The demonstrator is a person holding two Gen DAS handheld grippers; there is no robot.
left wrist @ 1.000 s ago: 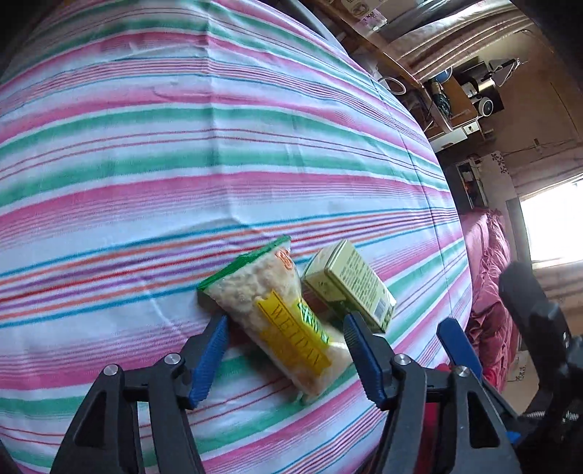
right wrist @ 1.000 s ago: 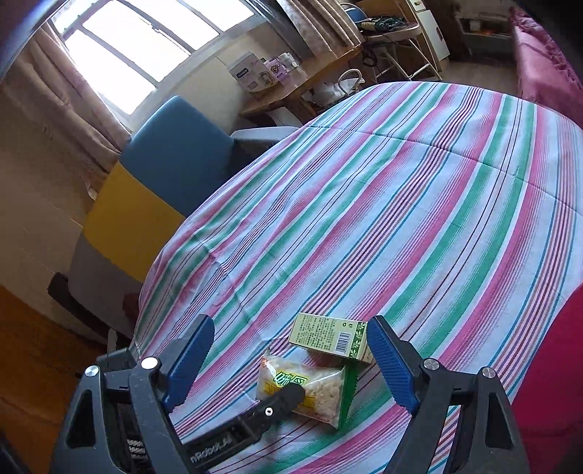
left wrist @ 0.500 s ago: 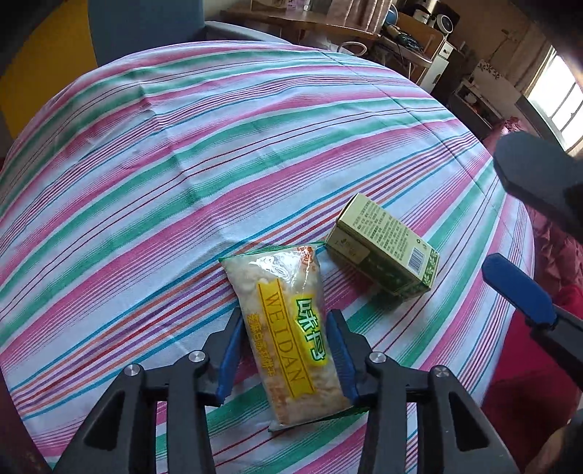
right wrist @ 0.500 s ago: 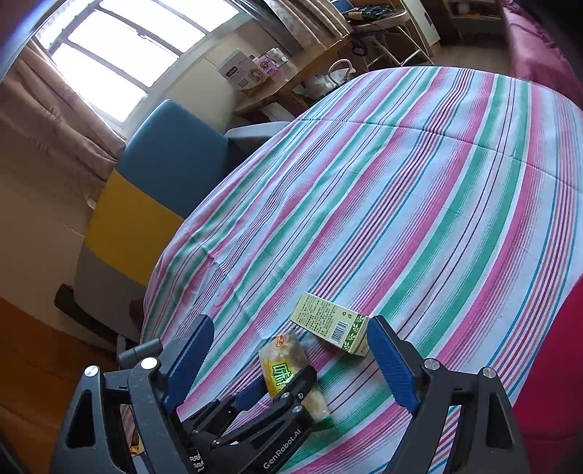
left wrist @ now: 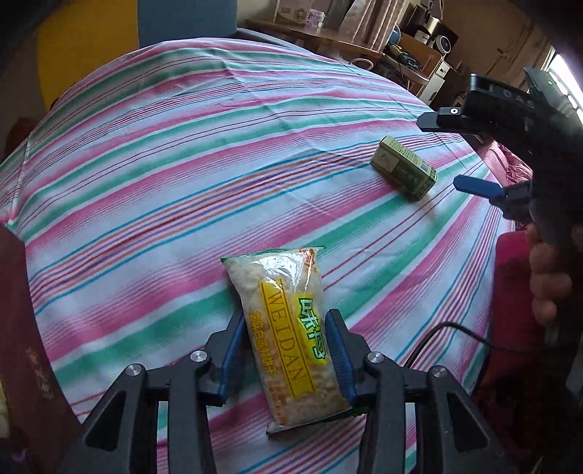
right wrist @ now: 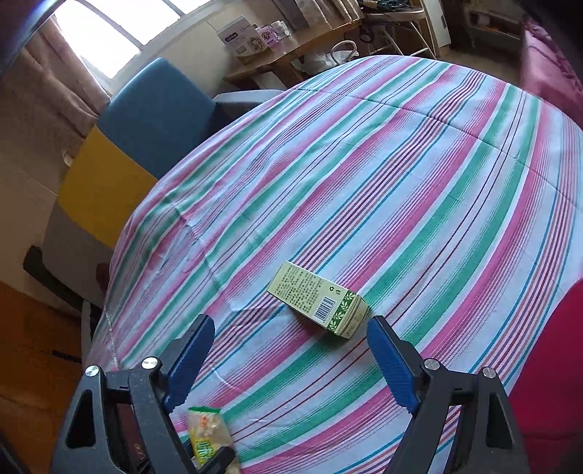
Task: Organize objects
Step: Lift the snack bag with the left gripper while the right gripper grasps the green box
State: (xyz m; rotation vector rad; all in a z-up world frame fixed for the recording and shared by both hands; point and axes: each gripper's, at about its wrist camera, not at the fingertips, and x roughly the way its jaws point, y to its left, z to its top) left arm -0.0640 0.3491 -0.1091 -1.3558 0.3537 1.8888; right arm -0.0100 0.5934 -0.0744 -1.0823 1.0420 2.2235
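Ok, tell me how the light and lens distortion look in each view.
Left wrist view: fisheye bulges the striped tablecloth into a dome; glare on the snack bag; the window at far right is blown out. Right wrist view: same bulge; the window is overexposed; the green box is sharp and evenly lit.

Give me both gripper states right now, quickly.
Left gripper: jaws just closed, shut on the clear plastic snack packet with the yellow label.
Right gripper: open, empty, near the green cardboard box.
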